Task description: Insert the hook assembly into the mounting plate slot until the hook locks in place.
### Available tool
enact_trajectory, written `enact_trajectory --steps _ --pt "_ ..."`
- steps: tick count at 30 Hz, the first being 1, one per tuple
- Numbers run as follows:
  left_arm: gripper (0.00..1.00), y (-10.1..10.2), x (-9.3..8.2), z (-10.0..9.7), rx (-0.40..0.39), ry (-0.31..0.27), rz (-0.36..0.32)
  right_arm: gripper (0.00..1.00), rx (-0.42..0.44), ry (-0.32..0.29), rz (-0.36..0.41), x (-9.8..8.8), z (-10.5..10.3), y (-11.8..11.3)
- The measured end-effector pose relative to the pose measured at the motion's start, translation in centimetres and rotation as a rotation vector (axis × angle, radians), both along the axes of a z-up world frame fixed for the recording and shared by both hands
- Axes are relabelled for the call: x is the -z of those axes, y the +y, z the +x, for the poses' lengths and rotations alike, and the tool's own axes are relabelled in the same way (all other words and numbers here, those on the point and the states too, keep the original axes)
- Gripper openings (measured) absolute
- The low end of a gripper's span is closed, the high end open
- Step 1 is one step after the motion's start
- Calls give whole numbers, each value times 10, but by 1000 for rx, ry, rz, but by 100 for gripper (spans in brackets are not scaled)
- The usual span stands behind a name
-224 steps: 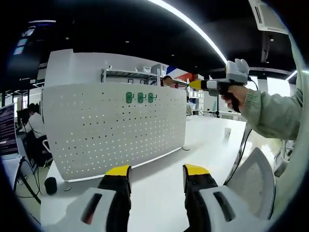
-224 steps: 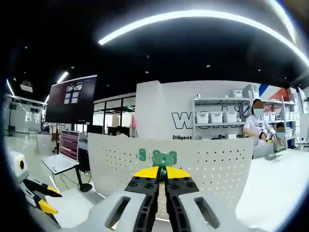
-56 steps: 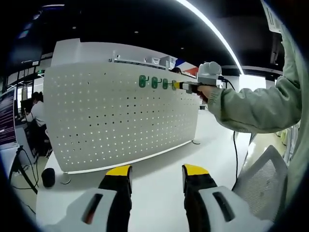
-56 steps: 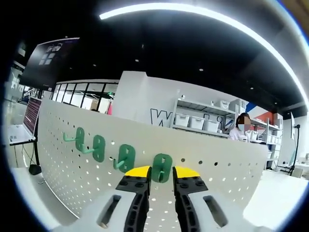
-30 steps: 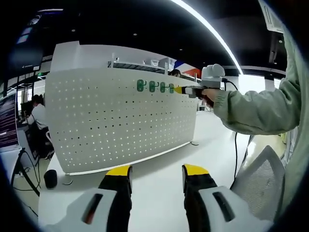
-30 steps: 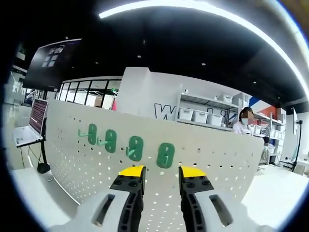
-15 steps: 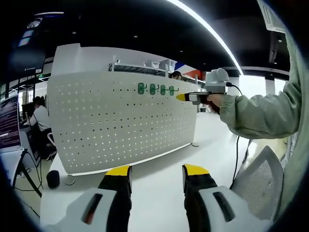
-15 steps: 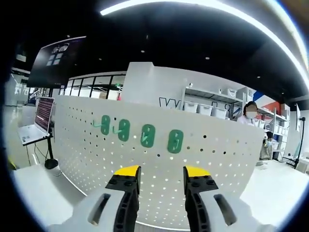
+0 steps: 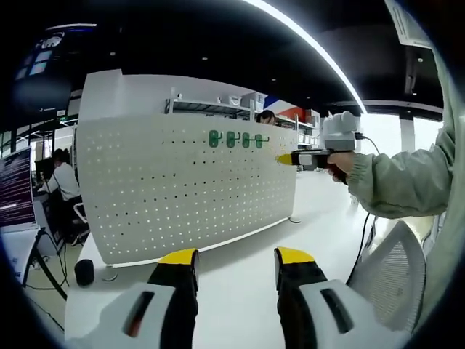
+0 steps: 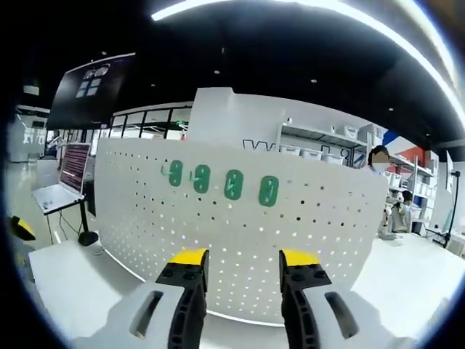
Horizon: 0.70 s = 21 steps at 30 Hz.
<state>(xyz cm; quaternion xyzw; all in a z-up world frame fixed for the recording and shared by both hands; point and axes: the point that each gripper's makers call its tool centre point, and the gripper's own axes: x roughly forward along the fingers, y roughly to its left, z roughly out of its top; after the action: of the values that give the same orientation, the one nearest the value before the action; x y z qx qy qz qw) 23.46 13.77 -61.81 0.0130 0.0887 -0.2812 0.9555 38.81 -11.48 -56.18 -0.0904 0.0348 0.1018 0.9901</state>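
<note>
backed off since half a second ago: right gripper [image 10: 237, 262] sits farther from the pegboard [image 10: 240, 240], and all four green hooks [image 10: 232, 184] now show in a row near the board's top edge, the rightmost hook [image 10: 268, 190] seated flat on the panel. its jaws are spread, nothing between them. left gripper [image 9: 236, 259] low over the white table [image 9: 232, 254], jaws spread and empty. right gripper in left gripper view [image 9: 285, 158] is apart from the hooks.

A dark ceiling carries a long curved light strip [image 10: 305, 11]. Behind stand a white wall [image 10: 240, 116], shelves [image 10: 320, 138] with bins, a hanging screen [image 10: 91, 91] and a white table [image 9: 240, 269].
</note>
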Motion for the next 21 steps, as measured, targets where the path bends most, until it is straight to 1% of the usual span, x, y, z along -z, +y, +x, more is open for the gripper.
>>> enact_trajectory --steps 2,5,11,12,13,15,17,21 --pt "44 -1 -1 -1 2 -3 -2 38 -10 16 -14 8 -8 2" --pt "44 -2 -3 -2 6 -8 -1 38 -24 40 -14 19 -21 6" --pt "43 -5 -6 -5 14 -17 3 38 -46 63 -12 30 -38 11" --pt "43 -5 -6 -5 14 -19 3 39 -66 82 -10 36 -43 16" --pt "43 -5 -7 -5 14 -21 2 39 -75 89 -14 38 -46 18" --pt "43 -5 -9 -6 15 -24 6 39 -78 87 -14 40 -53 21" --pt "43 -4 -10 -7 14 -28 7 39 -97 95 1 42 -60 27" --pt "43 -3 -11 -8 12 -33 9 40 -126 103 3 45 -73 38"
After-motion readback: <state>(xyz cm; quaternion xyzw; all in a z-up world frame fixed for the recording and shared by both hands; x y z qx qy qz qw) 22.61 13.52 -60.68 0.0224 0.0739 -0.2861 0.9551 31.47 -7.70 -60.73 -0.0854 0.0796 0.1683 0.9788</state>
